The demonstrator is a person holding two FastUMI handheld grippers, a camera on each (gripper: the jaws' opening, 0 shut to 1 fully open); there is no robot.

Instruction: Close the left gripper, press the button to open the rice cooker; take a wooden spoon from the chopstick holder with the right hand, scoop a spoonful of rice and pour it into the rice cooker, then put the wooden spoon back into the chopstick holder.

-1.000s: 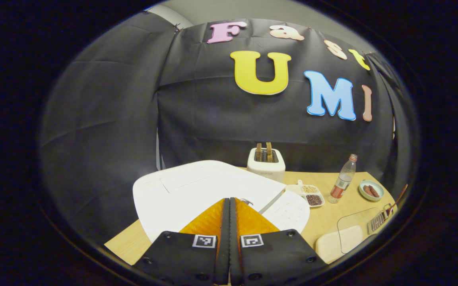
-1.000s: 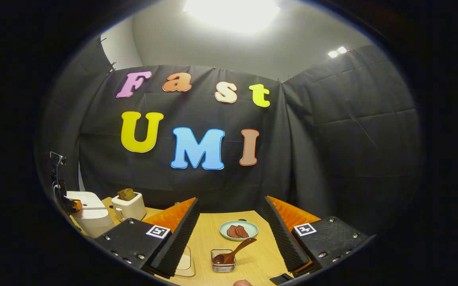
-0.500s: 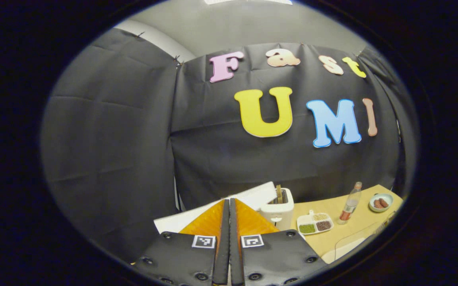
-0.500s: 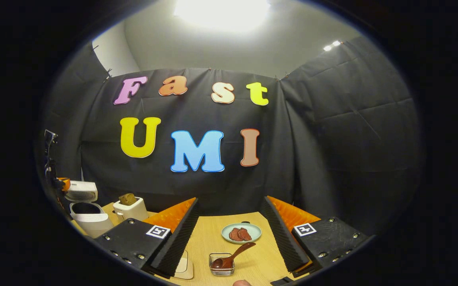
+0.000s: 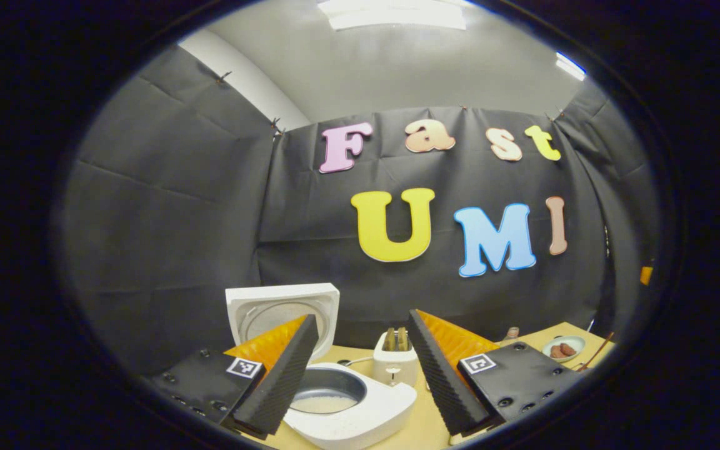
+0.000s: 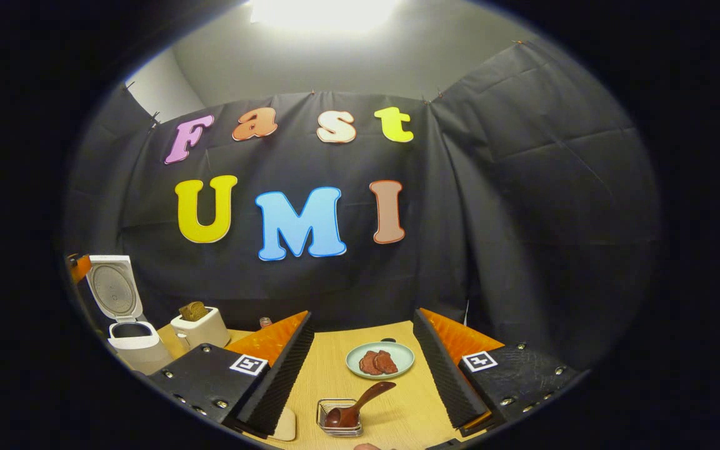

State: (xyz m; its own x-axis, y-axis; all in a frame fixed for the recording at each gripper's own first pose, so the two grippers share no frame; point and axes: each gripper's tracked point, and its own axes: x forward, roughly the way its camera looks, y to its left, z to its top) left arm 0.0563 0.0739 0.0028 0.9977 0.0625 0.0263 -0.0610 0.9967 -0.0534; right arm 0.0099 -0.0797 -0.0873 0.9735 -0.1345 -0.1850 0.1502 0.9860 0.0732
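Hand-held gripper (image 6: pixel 360 375) above wooden table (image 6: pixel 329 375)

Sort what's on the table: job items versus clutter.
For the job:
rice cooker, lid up
wooden spoon
chopstick holder holding the spoon
right gripper, open

Just lying about:
toaster with bread
plate of sliced meat
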